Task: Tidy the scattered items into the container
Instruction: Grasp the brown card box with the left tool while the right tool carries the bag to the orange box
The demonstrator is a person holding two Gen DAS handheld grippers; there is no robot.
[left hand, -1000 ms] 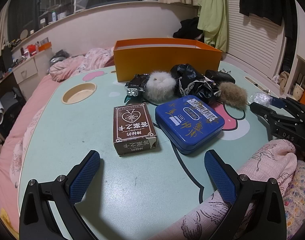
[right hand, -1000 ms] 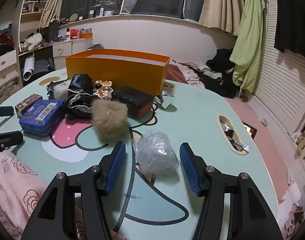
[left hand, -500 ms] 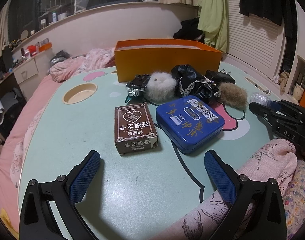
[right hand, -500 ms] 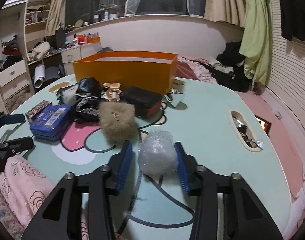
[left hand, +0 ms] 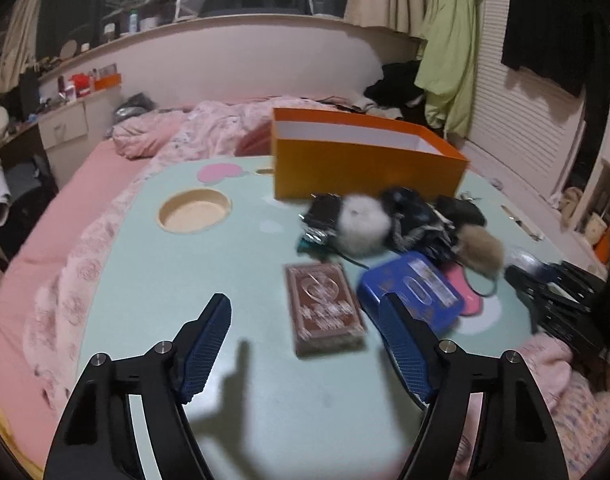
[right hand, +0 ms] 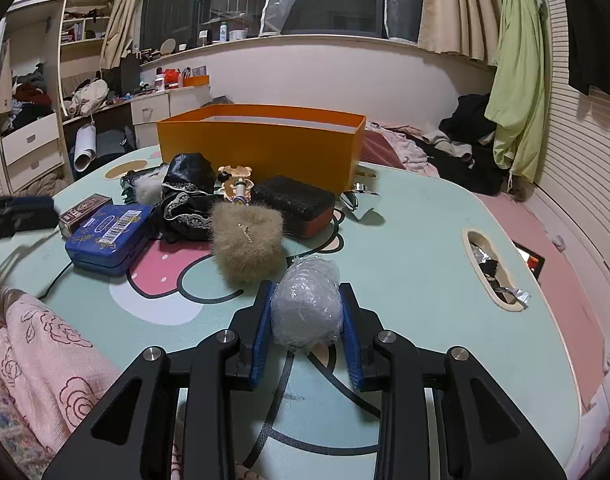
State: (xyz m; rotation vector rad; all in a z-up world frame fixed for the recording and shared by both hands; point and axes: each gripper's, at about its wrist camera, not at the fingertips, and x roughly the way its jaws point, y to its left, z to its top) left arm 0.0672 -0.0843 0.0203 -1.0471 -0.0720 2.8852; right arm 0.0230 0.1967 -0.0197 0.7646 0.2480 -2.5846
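My right gripper point(right hand: 307, 312) is shut on a grey ball wrapped in clear plastic point(right hand: 307, 306), at the table surface. The orange box point(right hand: 261, 144) stands open at the back of the table; it also shows in the left wrist view point(left hand: 365, 164). In front of it lie a tan fluffy pouch point(right hand: 247, 242), a black lace pouch point(right hand: 187, 196), a black case point(right hand: 293, 204), a blue tin point(right hand: 109, 238) and a brown card box point(left hand: 325, 314). My left gripper point(left hand: 305, 328) is open and empty, raised above the table in front of the card box. A white fluffy ball point(left hand: 359, 224) sits behind the card box.
A round cup hole point(left hand: 195, 210) is sunk in the mint table top point(left hand: 153, 280) at the left. An oval slot point(right hand: 491, 270) holds scraps at the right. A pink blanket point(right hand: 45, 344) lies over the near edge. A bed and desk surround the table.
My right gripper closed on the wrapped ball. My left gripper lifted and swung left, so the card box and tin sit further right in its view, and its jaws narrowed somewhat.
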